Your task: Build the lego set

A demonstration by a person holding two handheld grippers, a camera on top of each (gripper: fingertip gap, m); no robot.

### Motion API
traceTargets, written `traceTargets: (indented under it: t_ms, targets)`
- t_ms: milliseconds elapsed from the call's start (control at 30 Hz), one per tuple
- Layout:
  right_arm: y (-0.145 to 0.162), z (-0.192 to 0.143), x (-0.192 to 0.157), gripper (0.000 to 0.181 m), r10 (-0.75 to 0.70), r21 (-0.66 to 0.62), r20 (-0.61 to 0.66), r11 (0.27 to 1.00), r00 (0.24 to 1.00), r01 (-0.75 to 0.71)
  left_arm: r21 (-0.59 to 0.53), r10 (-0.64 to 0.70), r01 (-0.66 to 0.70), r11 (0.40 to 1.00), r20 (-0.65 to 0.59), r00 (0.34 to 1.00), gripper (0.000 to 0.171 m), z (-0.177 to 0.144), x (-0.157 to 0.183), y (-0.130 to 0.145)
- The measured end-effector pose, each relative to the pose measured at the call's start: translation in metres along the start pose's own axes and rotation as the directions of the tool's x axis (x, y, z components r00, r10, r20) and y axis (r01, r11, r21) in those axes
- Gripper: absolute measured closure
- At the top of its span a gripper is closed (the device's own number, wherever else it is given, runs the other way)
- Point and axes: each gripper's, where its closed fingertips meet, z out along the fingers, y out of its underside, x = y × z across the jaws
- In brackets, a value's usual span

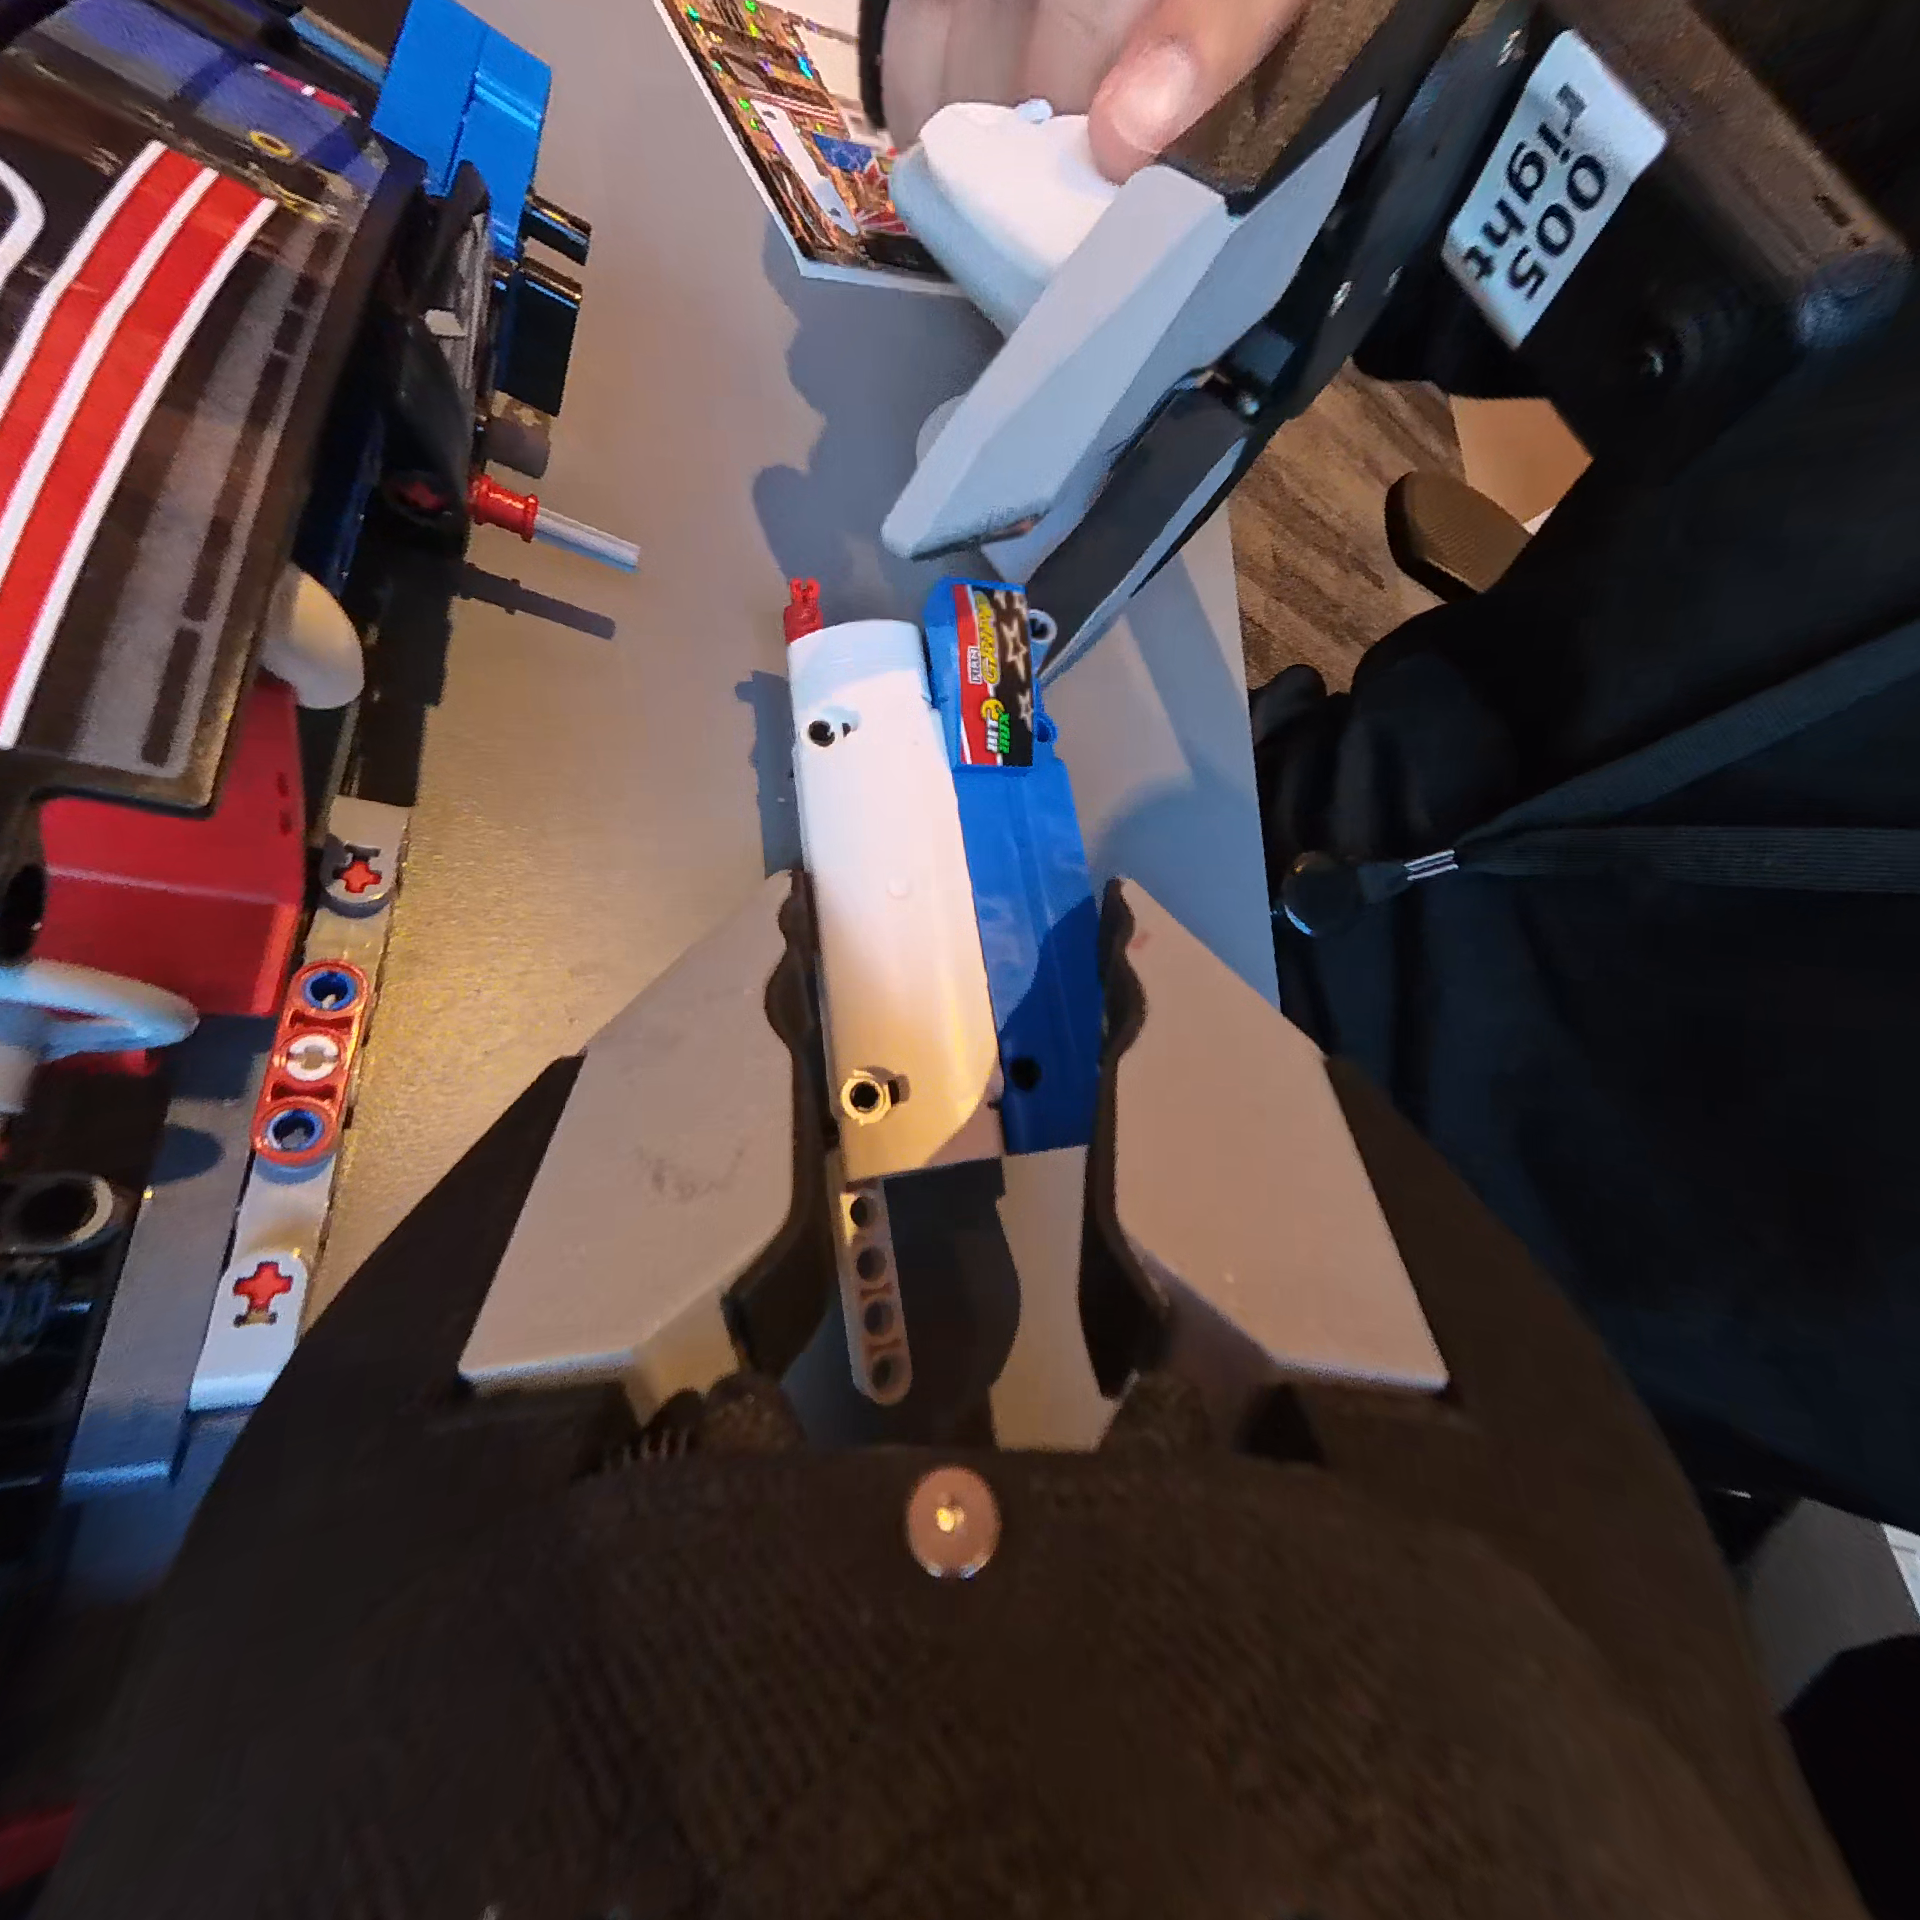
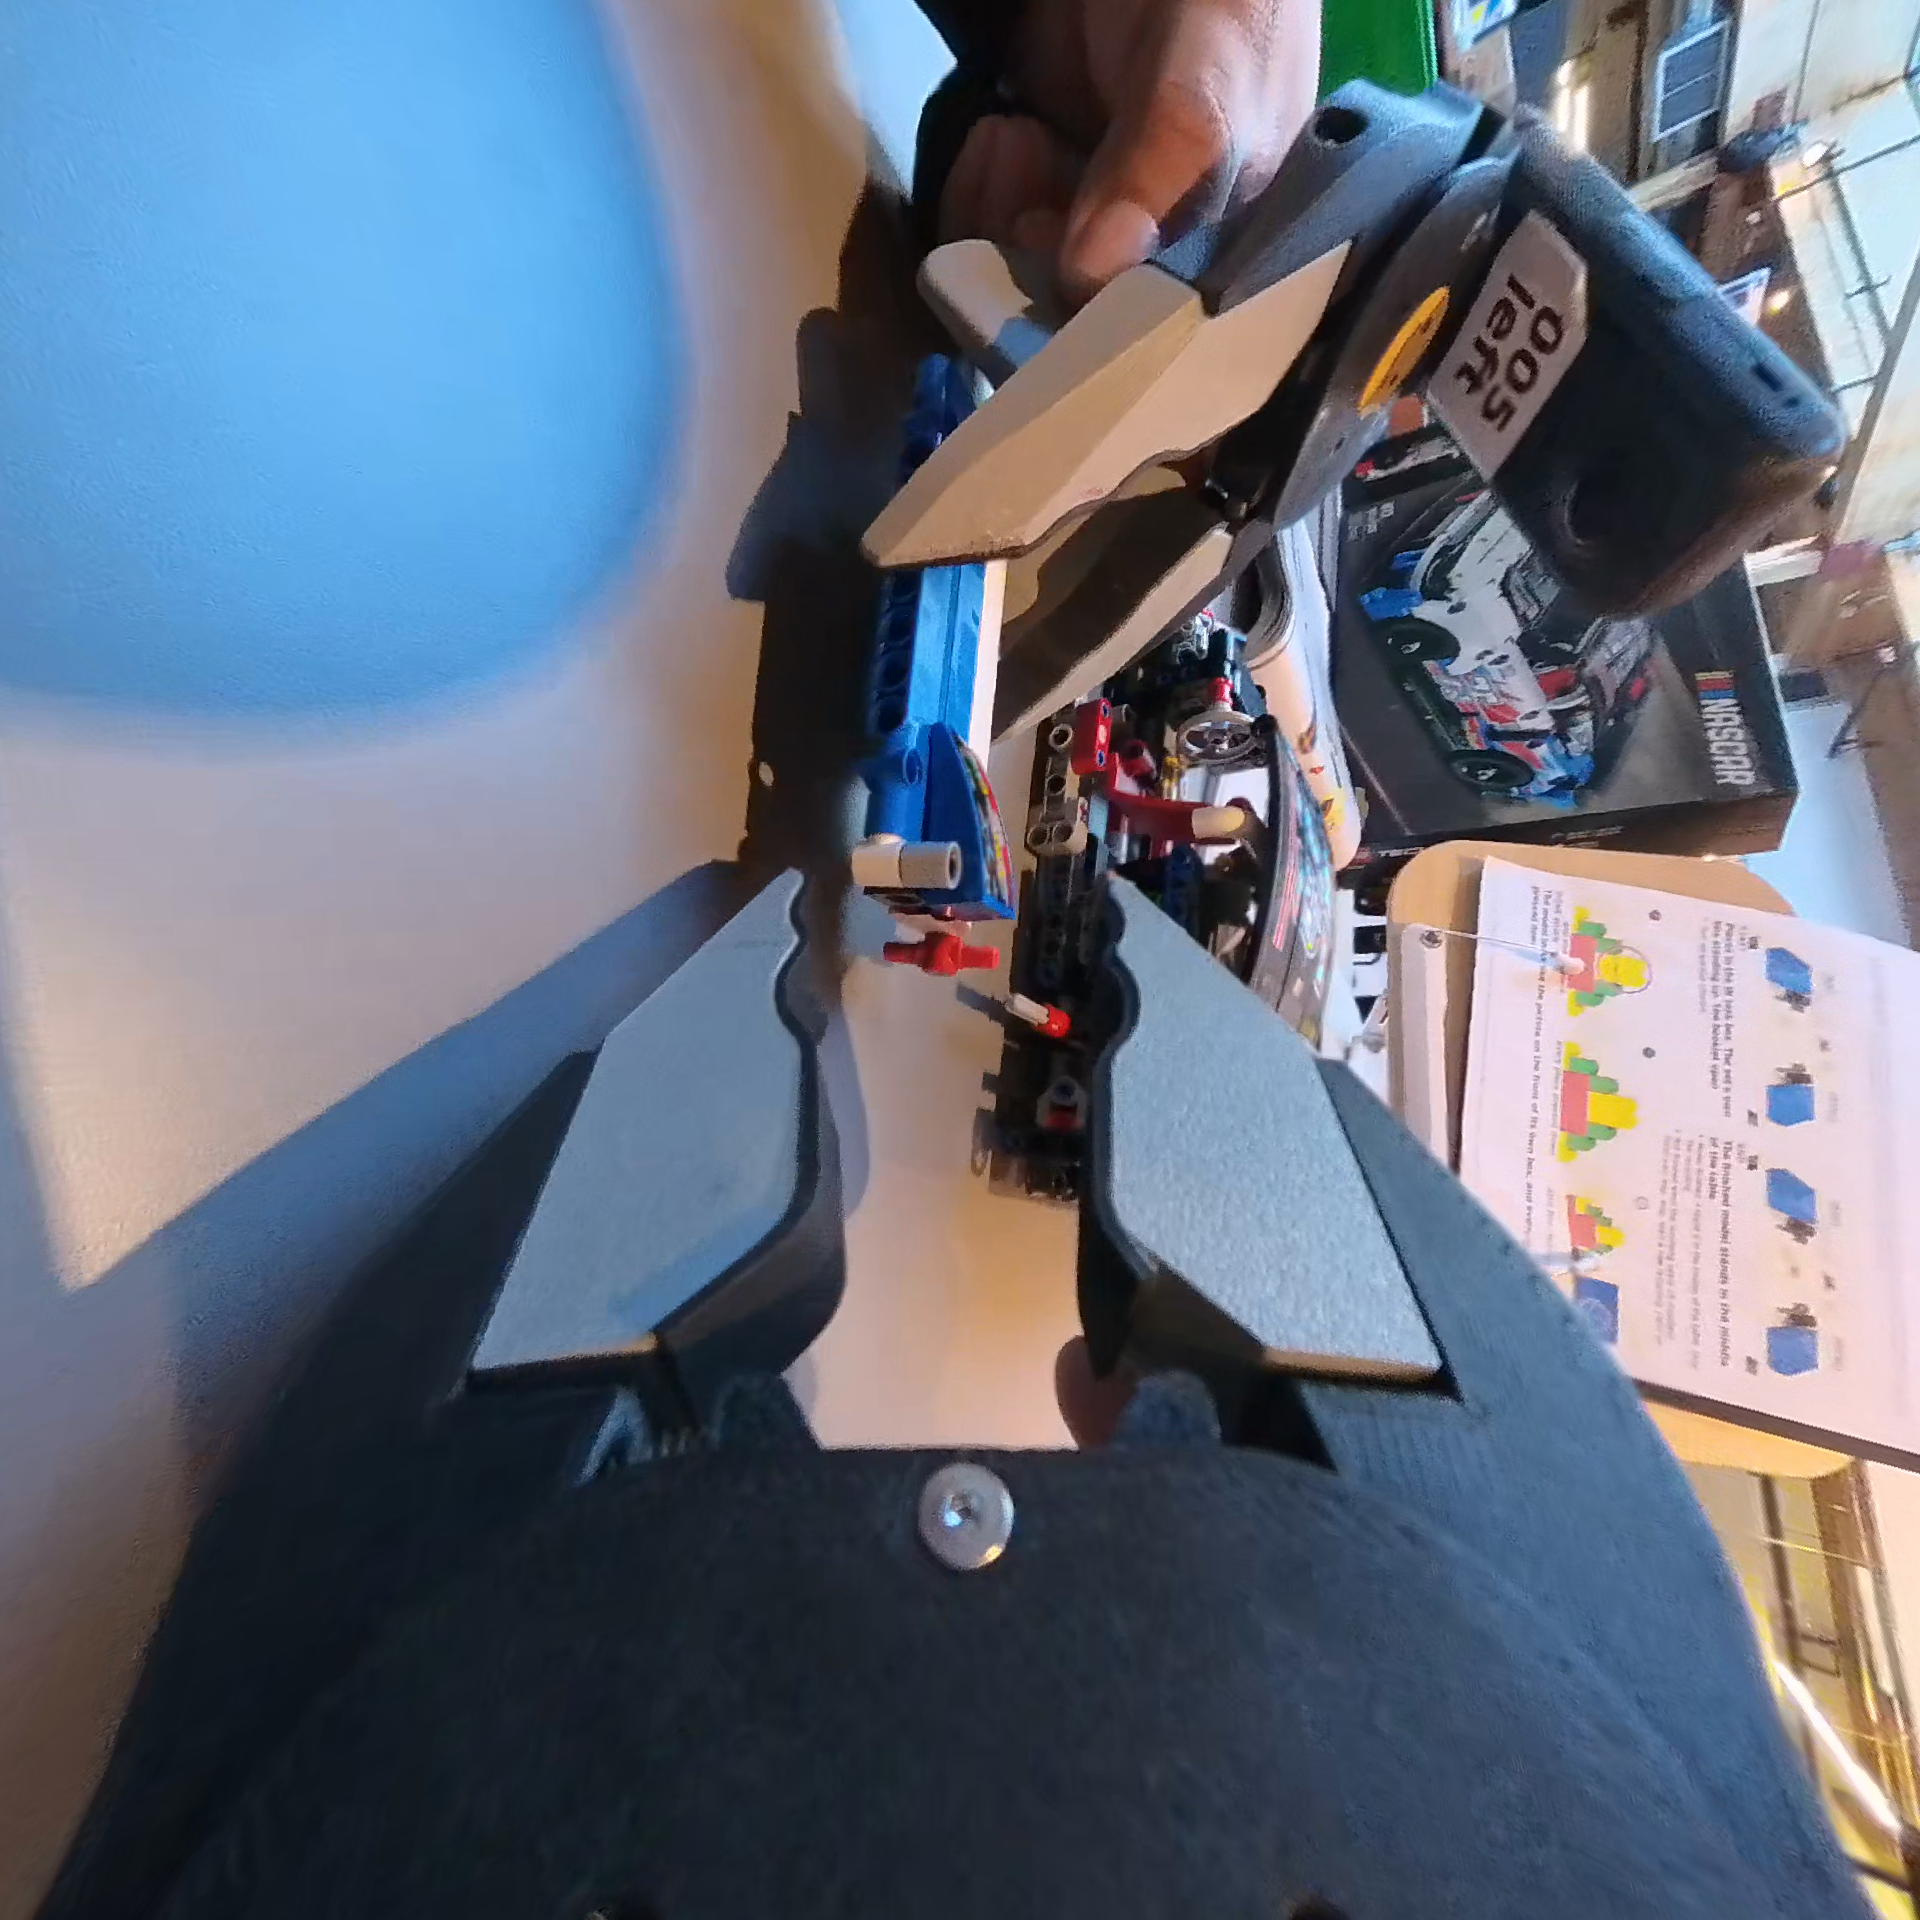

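My left gripper (image 1: 951, 904) is shut on a sub-assembly made of a white panel (image 1: 894, 883) and a blue panel (image 1: 1039, 894), with a sticker at the blue panel's far end and a red pin (image 1: 802, 603) at the tip. It holds this above the grey table (image 1: 623, 831). The partly built car (image 1: 156, 416) lies to its left. My right gripper (image 2: 951, 935) is open and empty, and points at the car's black frame (image 2: 1049, 987). In the right wrist view the left gripper (image 2: 935, 639) holds the sub-assembly (image 2: 940, 665) just left of the car.
A red pin with a white axle (image 1: 520, 509) sticks out of the car's side. The set's box (image 2: 1558, 675) stands behind the car. A printed sheet (image 2: 1683, 1143) lies on a wooden board at the right. A sticker sheet (image 1: 790, 125) lies at the far end of the table. My right fingertips sit around 4 cm from my left ones.
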Motion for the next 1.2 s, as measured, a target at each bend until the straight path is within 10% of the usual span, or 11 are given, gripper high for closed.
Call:
traceTargets:
  t_ms: [800, 1033, 1200]
  targets:
    - [-0.002, 0.002, 0.008, 0.159, -0.009, -0.058, -0.05, 0.998, 0.999, 0.006, 0.024, -0.119, 0.121, 0.992, -0.074, 0.99, 0.118, -0.001, 0.005, -0.002]
    - [-0.001, 0.002, 0.004, 0.159, -0.044, -0.079, -0.034, 0.996, 0.998, 0.042, -0.024, -0.008, 0.012, 1.0, 0.147, 0.989, 0.116, 0.0, 0.001, 0.001]
    - [0.0, 0.002, 0.004, 0.16, -0.009, -0.089, -0.008, 0.996, 1.0, 0.008, -0.065, 0.183, -0.172, 0.983, 0.46, 0.869, 0.1, -0.009, 0.004, -0.012]
